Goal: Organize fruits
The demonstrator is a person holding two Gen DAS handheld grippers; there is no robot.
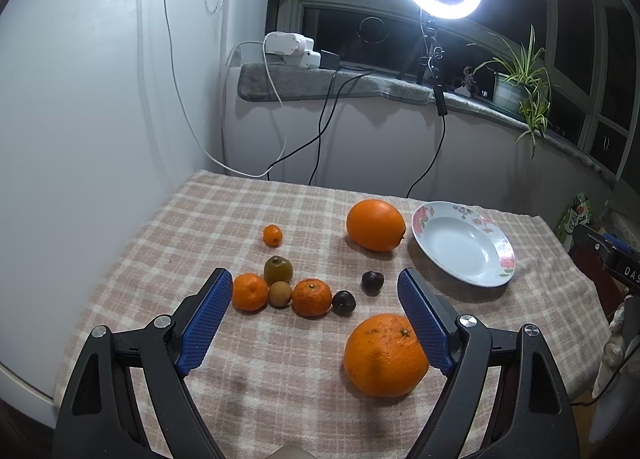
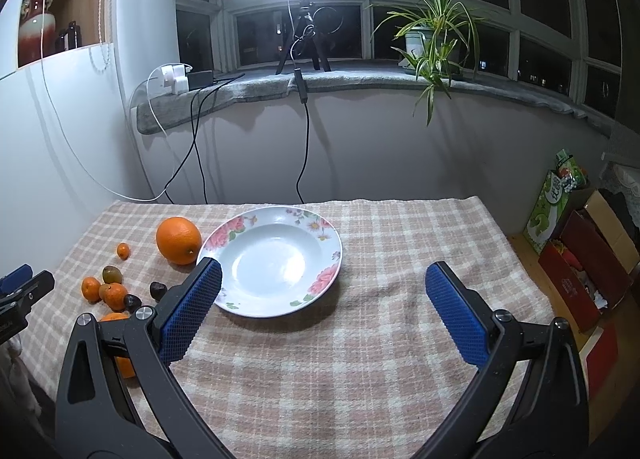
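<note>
Floral plate (image 2: 320, 231): holds nothing; large orange (image 2: 178, 239) touching rim. Left gripper (image 1: 316, 287), right gripper (image 2: 324, 279): jaws wide, holding nothing.

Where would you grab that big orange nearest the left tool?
Probably across the widest middle of the near orange, coming down from above. It is round, sits alone on the checked cloth, and its stem end faces up, so both flanks are free. The left tool is already open wide beside it.

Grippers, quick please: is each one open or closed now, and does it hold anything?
Left gripper: open, holding nothing, above the fruits.
Right gripper: open, holding nothing, near the plate.
</note>
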